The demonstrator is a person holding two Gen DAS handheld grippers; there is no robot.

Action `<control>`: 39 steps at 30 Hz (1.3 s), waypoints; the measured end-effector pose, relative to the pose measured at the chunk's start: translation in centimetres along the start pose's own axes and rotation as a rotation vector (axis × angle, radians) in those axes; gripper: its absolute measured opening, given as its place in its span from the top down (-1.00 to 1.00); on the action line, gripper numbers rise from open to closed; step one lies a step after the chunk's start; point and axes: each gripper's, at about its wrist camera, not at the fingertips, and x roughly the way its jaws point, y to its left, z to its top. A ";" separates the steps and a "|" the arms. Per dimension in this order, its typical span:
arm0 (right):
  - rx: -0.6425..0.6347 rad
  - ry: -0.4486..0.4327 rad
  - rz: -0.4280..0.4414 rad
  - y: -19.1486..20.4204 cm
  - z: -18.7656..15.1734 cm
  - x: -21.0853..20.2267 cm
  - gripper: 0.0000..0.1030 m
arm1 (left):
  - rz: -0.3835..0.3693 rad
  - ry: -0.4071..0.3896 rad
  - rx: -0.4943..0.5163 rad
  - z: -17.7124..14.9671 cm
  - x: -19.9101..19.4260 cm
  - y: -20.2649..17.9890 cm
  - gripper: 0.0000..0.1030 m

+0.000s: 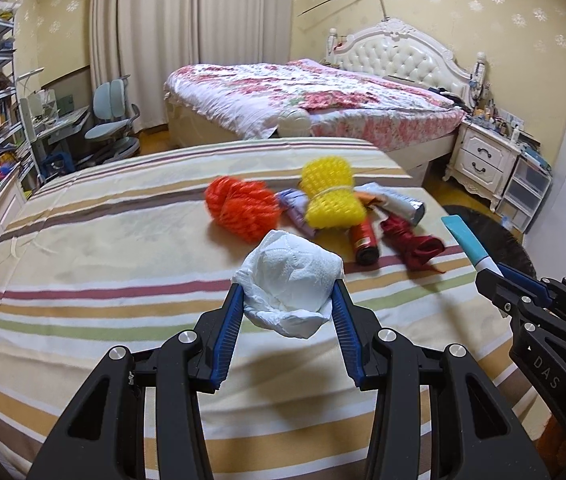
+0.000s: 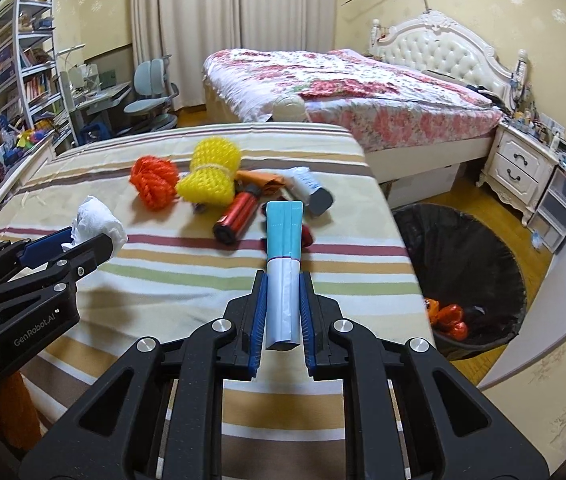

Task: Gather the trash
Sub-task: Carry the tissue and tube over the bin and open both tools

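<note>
Between the fingers of the left tongs (image 1: 287, 300), in the left wrist view, a crumpled white tissue wad (image 1: 289, 284) is being pinched from both sides and is hanging clear above the striped surface (image 1: 83, 260). Farther off, the remaining trash is lying together: an orange net (image 1: 241, 210), a yellow net (image 1: 331, 194), a red can (image 1: 364, 240) and a red wrapper (image 1: 413, 246). At the right edge, the right tongs are showing only in part.

Near centre in the right wrist view, the right tongs (image 2: 282, 296) are clamping a blue-and-white tube (image 2: 283, 264) low on its white end, its blue end pointing away. To the right, on the floor, a black-lined bin (image 2: 463, 264) is standing just beside the surface, already holding some red and orange pieces.

Judgement: both loads appear ready for the bin; the tissue grip looks light, so pressure should be held and each release made well inside the rim.
</note>
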 end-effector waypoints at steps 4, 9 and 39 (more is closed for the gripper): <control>0.039 -0.030 -0.047 -2.5 0.6 -0.6 0.69 | -0.043 -0.021 0.023 1.1 0.1 -2.2 0.13; 0.091 -0.052 -0.107 -5.9 1.3 -0.6 0.69 | -0.093 -0.047 0.064 2.7 0.7 -5.4 0.13; 0.280 -0.008 -0.267 -19.3 1.7 5.6 0.69 | -0.174 0.034 0.216 7.6 11.6 -20.1 0.13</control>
